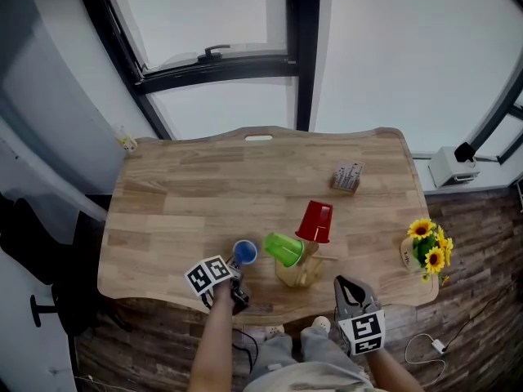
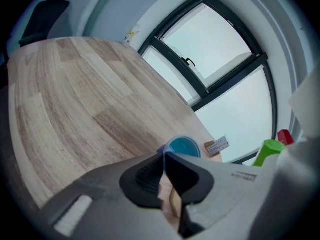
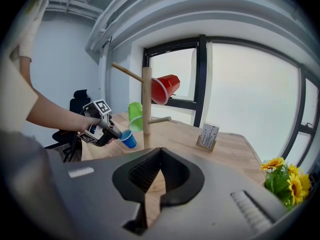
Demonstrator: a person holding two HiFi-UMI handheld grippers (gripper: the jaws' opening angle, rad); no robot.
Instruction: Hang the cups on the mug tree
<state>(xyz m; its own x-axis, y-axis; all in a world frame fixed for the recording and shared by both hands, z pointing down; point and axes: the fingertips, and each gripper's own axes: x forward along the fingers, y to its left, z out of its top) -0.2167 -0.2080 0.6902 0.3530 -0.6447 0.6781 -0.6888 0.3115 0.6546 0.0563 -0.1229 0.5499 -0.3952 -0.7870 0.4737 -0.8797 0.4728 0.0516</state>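
Bright daylight from window point(image 1: 214, 8), fisheye-warped edges

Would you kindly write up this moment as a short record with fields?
Table: wooden, by a window
Mug tree: near the table's front edge
Hung: red cup, green cup
Blue cup: not yet hung, held beside the tree
Left gripper: shut on the blue cup's rim
Right gripper: shut, empty
Other: sunflowers at the table's right edge

A wooden table point(image 1: 180, 194) stands before black-framed windows point(image 1: 221, 15) on a plank floor point(image 1: 482, 219).
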